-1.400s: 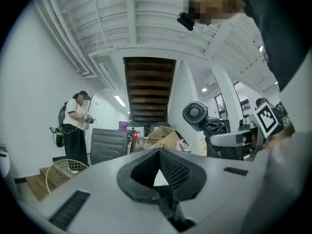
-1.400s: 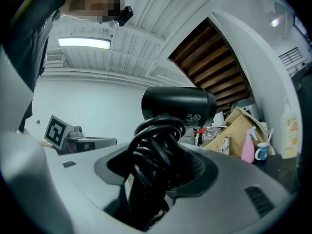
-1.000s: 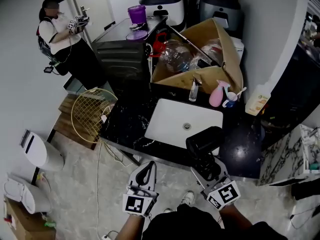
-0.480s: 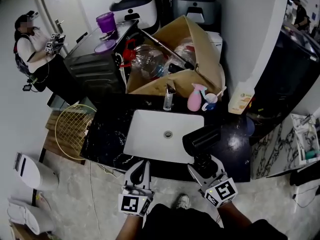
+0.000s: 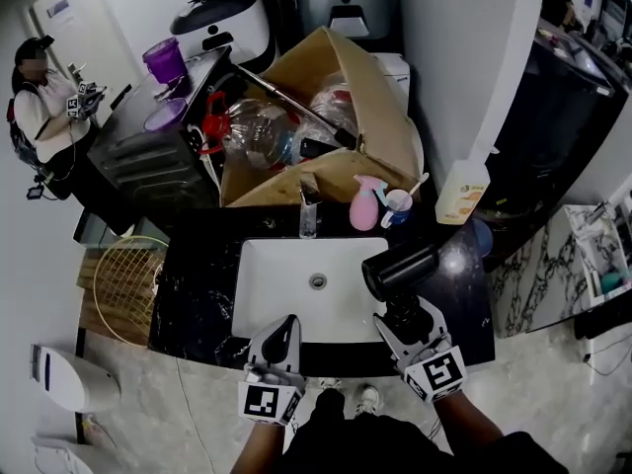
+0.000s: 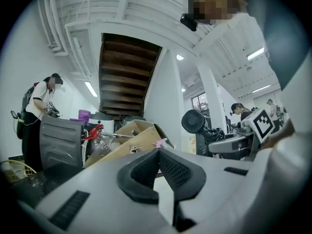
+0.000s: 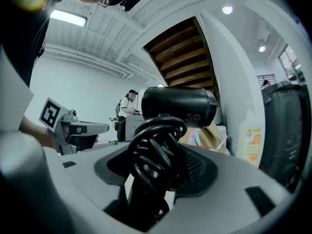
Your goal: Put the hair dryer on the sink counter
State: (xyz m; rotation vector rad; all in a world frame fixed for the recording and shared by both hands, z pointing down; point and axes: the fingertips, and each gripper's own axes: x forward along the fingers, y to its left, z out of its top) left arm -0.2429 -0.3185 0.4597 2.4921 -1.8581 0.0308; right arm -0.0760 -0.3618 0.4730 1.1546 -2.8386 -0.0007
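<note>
A black hair dryer [image 5: 400,269] with its cord wound round the handle stands upright in my right gripper [image 5: 406,321], which is shut on the handle. It hangs over the front right of the black marble sink counter [image 5: 195,299], at the right edge of the white basin [image 5: 296,286]. In the right gripper view the dryer's barrel [image 7: 178,106] lies across above the coiled cord [image 7: 155,155], which fills the right gripper [image 7: 158,167]. My left gripper [image 5: 280,341] is at the counter's front edge, shut and empty. In its own view the left gripper [image 6: 158,153] has its tips together.
At the back of the counter stand a faucet [image 5: 308,215], a pink spray bottle [image 5: 363,208], a cup [image 5: 399,205] and an orange-labelled bottle [image 5: 459,191]. Behind them is a cardboard box [image 5: 370,117] of bottles. A wire basket [image 5: 123,284] and a person [image 5: 39,97] are at the left.
Both grippers have come forward to the counter's front edge. The hair dryer, still gripped, has gone from in front of the counter to over its right front part beside the basin.
</note>
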